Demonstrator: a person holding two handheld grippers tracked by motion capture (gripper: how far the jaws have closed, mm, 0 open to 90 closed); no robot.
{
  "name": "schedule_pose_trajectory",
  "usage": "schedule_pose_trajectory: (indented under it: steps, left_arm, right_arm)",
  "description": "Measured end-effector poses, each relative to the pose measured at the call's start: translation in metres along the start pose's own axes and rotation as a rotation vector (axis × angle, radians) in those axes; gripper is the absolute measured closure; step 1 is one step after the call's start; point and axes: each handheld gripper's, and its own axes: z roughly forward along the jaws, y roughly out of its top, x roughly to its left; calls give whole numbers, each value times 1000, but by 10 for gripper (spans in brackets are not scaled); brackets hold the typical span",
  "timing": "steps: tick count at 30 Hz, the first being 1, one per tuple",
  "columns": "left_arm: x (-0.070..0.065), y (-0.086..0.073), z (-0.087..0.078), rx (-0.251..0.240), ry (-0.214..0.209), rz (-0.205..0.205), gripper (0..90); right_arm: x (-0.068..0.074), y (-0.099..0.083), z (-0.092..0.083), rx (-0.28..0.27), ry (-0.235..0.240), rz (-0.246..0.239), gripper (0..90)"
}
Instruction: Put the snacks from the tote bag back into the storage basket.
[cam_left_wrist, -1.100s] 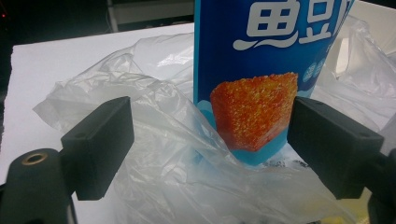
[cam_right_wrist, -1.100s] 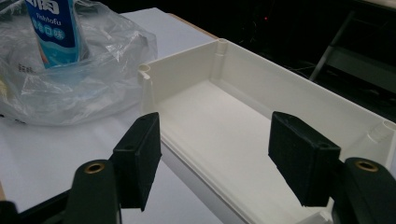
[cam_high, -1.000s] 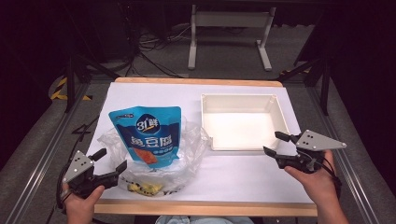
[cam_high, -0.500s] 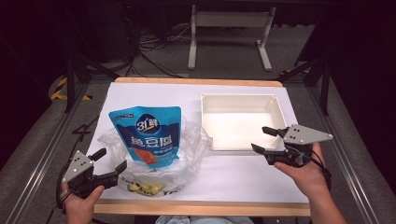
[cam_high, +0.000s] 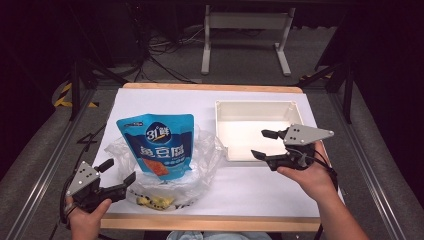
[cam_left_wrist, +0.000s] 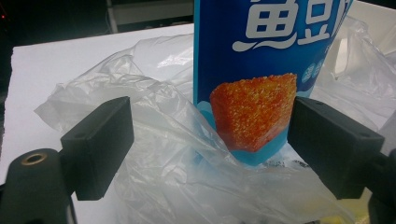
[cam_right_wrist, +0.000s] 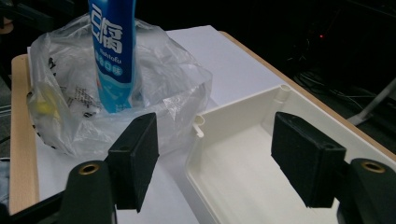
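Note:
A blue snack pouch (cam_high: 156, 145) with an orange picture stands upright in a crumpled clear plastic bag (cam_high: 202, 157) at the table's left. A white tray (cam_high: 255, 104) lies empty at the right. My left gripper (cam_high: 120, 171) rests at the front left corner, open, its jaws pointing at the bag (cam_left_wrist: 154, 140) and the pouch (cam_left_wrist: 261, 70) without touching them. My right gripper (cam_high: 259, 144) hovers over the tray's front right part, pointing left. Its jaws have just been opening and nothing is between them. In the right gripper view they (cam_right_wrist: 222, 156) frame the tray's rim (cam_right_wrist: 243, 100), with the pouch (cam_right_wrist: 112, 51) beyond.
Small yellow pieces (cam_high: 155, 201) lie inside the bag near the table's front edge. White paper (cam_high: 165, 102) covers the wooden table. A metal stand (cam_high: 245, 30) and cables sit on the dark floor behind it.
The right hand has carried its gripper leftward and slightly up, from the table's right edge to over the tray's front. Its jaws stand a little wider. The left gripper has stayed put.

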Motion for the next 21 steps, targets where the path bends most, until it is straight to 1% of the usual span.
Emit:
schedule_pose_trajectory:
  steps: [3, 5, 6, 7, 8, 9, 12, 14, 15, 16, 17, 18, 19, 20, 21]
  left_arm:
    - [0, 0, 0, 0, -1, 0, 155]
    - [0, 0, 0, 0, -4, 2, 155]
    - [0, 0, 0, 0, -4, 1, 155]
    - [0, 0, 0, 0, -4, 1, 155]
    - [0, 0, 0, 4, -3, 2, 155]
    - [0, 0, 0, 2, -5, 1, 155]
    - [0, 0, 0, 0, -4, 4, 155]
    - [0, 0, 0, 1, -5, 3, 155]
    - [0, 0, 0, 2, -5, 1, 155]
    - [0, 0, 0, 2, -5, 1, 155]
    - [0, 0, 0, 2, -6, 0, 155]
    - [0, 0, 0, 2, -5, 2, 155]
    - [0, 0, 0, 2, -5, 2, 155]
    - [0, 0, 0, 2, -5, 2, 155]
    - [0, 0, 0, 2, -5, 2, 155]
  right_arm:
    - [1, 4, 6, -14, 17, -16, 323]
    - [2, 6, 10, -24, 26, -17, 324]
    - [3, 7, 14, -64, 29, -27, 330]
    - [4, 9, 17, -95, 55, -20, 330]
    - [4, 9, 17, -95, 55, -20, 330]
    - [4, 11, 20, -97, 72, -20, 332]
    - [6, 17, 29, -71, 101, -33, 325]
    - [6, 21, 34, -71, 121, -32, 295]
    - [7, 22, 37, -71, 123, -36, 273]
    - [8, 24, 41, -72, 114, -46, 242]
    - [9, 25, 43, -72, 116, -49, 241]
    - [9, 26, 46, -63, 126, -34, 231]
    - [9, 26, 49, -35, 124, -9, 204]
    - [9, 26, 49, -35, 124, -9, 204]
    - [9, 27, 52, -24, 114, 3, 195]
